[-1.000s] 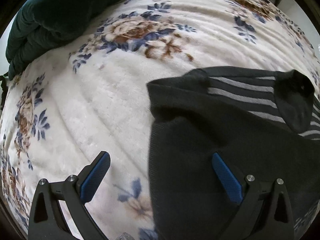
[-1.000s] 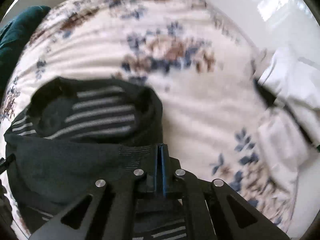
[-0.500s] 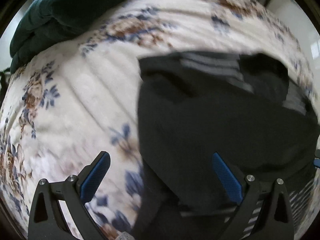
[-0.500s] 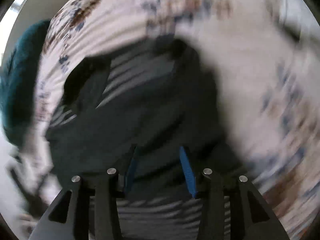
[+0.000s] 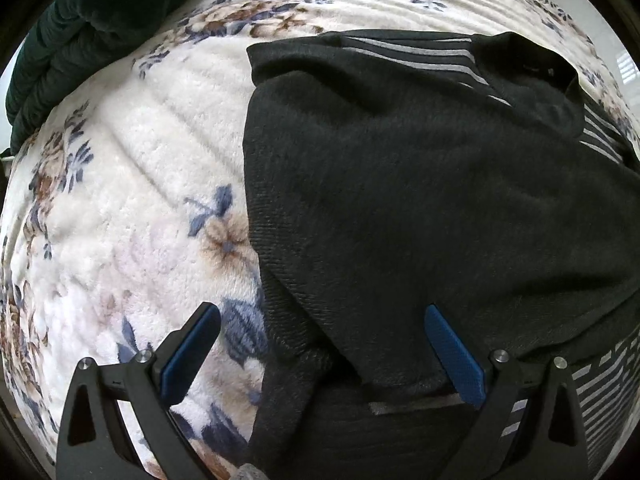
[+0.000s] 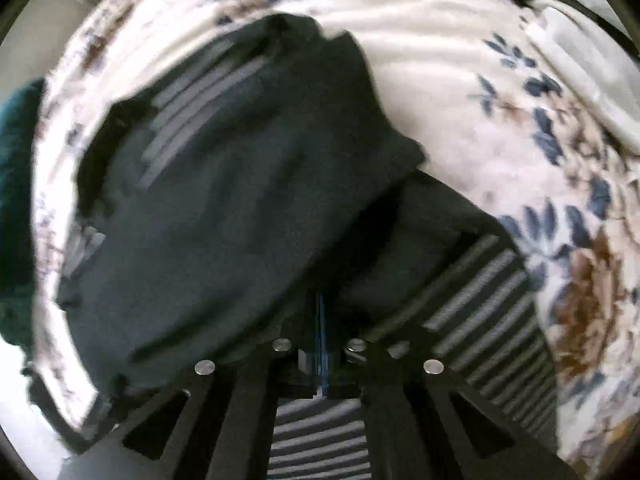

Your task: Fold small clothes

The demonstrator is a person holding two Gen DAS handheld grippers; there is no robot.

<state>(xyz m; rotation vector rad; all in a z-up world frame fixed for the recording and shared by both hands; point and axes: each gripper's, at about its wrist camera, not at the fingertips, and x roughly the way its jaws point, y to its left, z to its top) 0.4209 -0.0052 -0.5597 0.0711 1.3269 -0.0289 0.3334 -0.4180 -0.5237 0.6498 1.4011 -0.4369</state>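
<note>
Black knit with grey stripes, the small garment (image 5: pixel 420 200) lies on the cream floral blanket (image 5: pixel 140 160), with a plain dark layer folded over the striped one. Seen from my left hand, its left edge runs down the middle of the view as a fairly straight hem. It then bunches into a rumpled cuff near the bottom, just in front of my left gripper (image 5: pixel 322 314). That tool is released, its blue pads spread wide and straddling the hem. The left pad hangs over bare blanket and the right pad over dark cloth, and neither one presses on anything. To the left of the hem the blanket is open fleece as far as the dark green quilt (image 5: pixel 80 20) heaped at the far corner, well apart from the garment. At the far end the striped collar part folds back on itself, with blanket showing beyond it. From my right hand, the garment (image 6: pixel 224 220) fills the centre. Its folded layer ends in a slanting edge that runs from the upper middle down toward my right gripper (image 6: pixel 320 300), and a striped panel lies flat to the right of that edge. This gripper's jaws have just been closing and now sit clenched, pad against pad. The tips disappear under the fold, so I cannot tell whether they nip any cloth. Right of the stripes the blanket runs bare up to some pale bedding (image 6: pixel 580 60).
</note>
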